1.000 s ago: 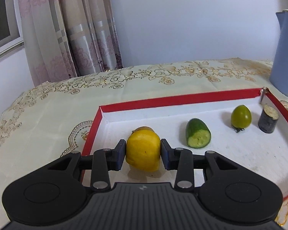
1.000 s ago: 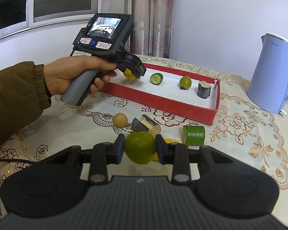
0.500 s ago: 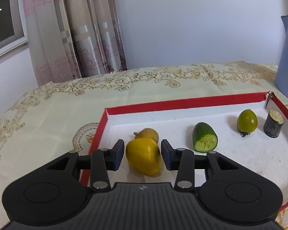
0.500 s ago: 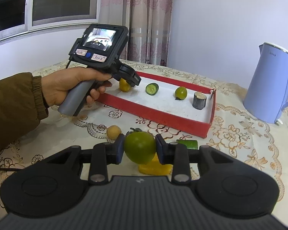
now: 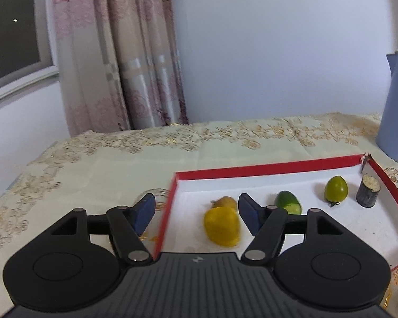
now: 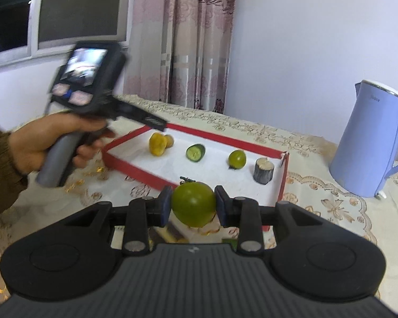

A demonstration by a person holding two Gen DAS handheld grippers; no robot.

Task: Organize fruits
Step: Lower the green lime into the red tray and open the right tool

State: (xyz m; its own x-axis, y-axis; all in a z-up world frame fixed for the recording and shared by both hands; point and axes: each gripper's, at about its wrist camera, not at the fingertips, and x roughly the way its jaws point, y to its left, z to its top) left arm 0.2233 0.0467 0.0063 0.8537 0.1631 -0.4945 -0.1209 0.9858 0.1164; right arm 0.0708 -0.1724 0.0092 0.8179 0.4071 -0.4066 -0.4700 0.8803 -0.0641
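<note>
Counter with embroidered cloth, pink curtain behind. Your left tongs [image 5: 196,212]: opening, clear of the yellow fruit [image 5: 221,226] now resting at the left end of the red tray [image 6: 135,172]. Your right tongs [image 6: 193,206]: clamped on a green tomato [image 6: 193,204] just short of the tray. Step: delivery; next, carry the tomato over the rim to bare tray floor.

The left gripper [image 5: 196,212], which was clamped on the yellow fruit [image 5: 221,226] inside the red tray [image 5: 268,168], has let go; its jaws are opening and it has drawn back from the tray. The right gripper [image 6: 192,206] has carried its green fruit [image 6: 193,203] up to the tray's near wall
</note>
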